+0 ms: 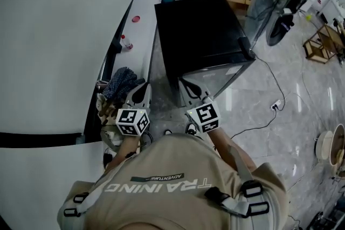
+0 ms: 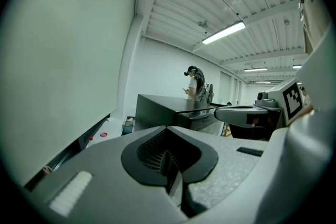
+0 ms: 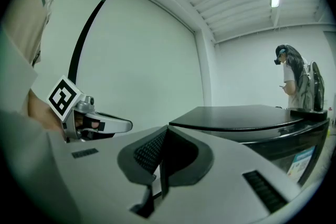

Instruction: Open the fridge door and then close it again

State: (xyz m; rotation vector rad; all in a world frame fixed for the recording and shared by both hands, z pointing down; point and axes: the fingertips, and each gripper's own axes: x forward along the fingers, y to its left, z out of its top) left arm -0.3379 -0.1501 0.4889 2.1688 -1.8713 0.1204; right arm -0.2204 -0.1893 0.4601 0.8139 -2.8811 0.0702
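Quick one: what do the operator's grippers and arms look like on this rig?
Left gripper and right gripper: pale grey moulded claw shells, with black ribbed pads set in a dark recess. Each carries a white cube with black square markers. The operator wears a tan short-sleeved T-shirt and grey buckled straps.

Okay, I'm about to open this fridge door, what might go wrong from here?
Both the left gripper and right gripper have their fingers together, so they may slide off the fridge door unless opened first. A cable trails across the floor right of the fridge; it might catch a foot. The cloth pile lies close on the left and may crowd that side.
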